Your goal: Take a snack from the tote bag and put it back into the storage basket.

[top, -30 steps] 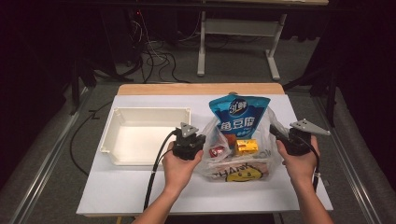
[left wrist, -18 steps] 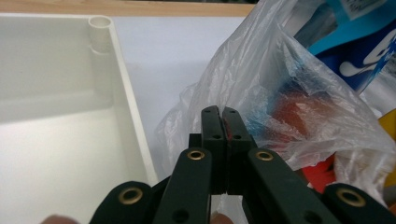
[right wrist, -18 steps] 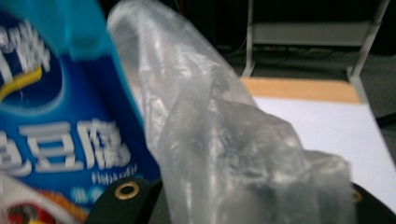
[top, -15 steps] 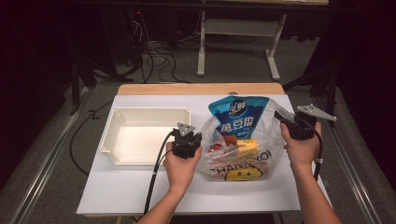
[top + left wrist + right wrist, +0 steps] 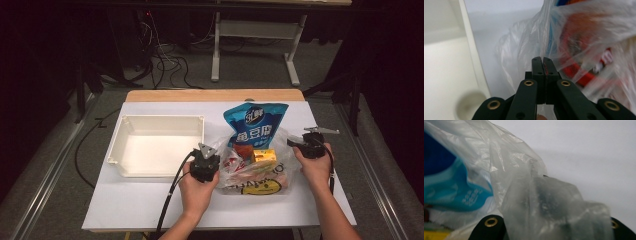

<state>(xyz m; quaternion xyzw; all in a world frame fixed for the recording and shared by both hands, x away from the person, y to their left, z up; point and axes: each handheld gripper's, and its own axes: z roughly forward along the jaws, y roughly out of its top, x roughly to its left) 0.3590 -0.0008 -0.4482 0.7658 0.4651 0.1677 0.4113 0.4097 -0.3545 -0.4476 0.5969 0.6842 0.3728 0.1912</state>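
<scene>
A clear plastic bag (image 5: pixel 280 172) of snacks lies right of centre on the white table (image 5: pixel 150 200). A tall blue pouch (image 5: pixel 255 125) sticks out of its top, above a small yellow box (image 5: pixel 264 156) and red packets. My left gripper (image 5: pixel 214 156) is at the bag's left edge, jaws together with a fold of the film (image 5: pixel 524 45) pinched between them. At the bag's right edge my right gripper (image 5: pixel 294 143) is shut on the film. In the right gripper view the plastic (image 5: pixel 519 170) drapes over the jaws and hides them.
A white rectangular tray (image 5: pixel 160 122) with nothing in it stands left of the bag, its near right corner close to my left gripper; its wall (image 5: pixel 471 50) fills the left of the left gripper view. The table's wooden far edge (image 5: pixel 215 95) lies behind. Cables trail toward the person.
The right hand lifted the bag's right edge up, then came back down and inward. The left hand sank a little. The bag has settled lower and flatter on the table.
</scene>
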